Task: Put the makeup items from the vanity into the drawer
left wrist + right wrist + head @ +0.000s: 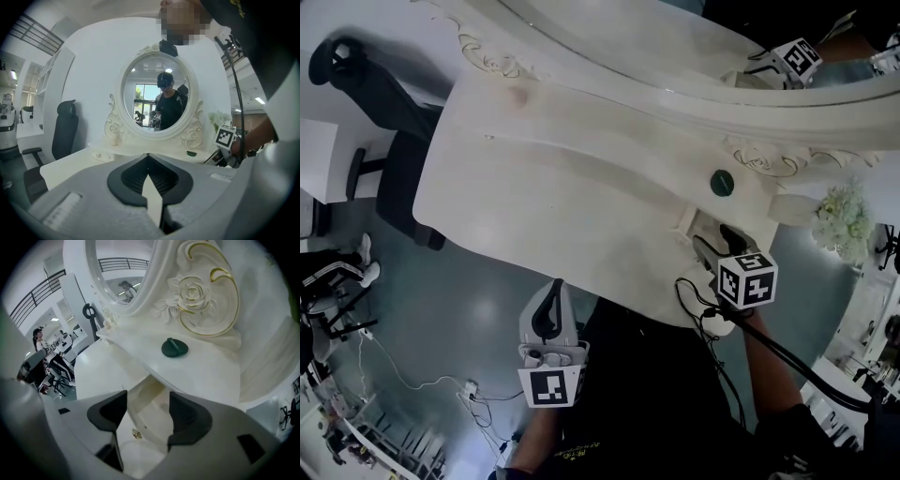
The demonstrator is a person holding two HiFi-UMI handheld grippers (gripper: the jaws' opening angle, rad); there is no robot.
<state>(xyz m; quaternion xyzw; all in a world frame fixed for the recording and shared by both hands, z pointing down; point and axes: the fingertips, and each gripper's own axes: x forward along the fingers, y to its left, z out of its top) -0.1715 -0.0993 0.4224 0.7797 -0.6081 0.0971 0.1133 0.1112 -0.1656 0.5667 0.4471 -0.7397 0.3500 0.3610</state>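
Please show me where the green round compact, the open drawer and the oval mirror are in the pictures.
green round compact [175, 347]: right gripper view, middle of its lid.
open drawer [146, 403]: right gripper view, its pale inner wall.
oval mirror [157, 101]: left gripper view, middle of the glass.

A small round dark-green makeup compact [722, 182] lies flat on the white bench [562, 178], right of centre. Just below it, the white drawer [152, 401] stands open.
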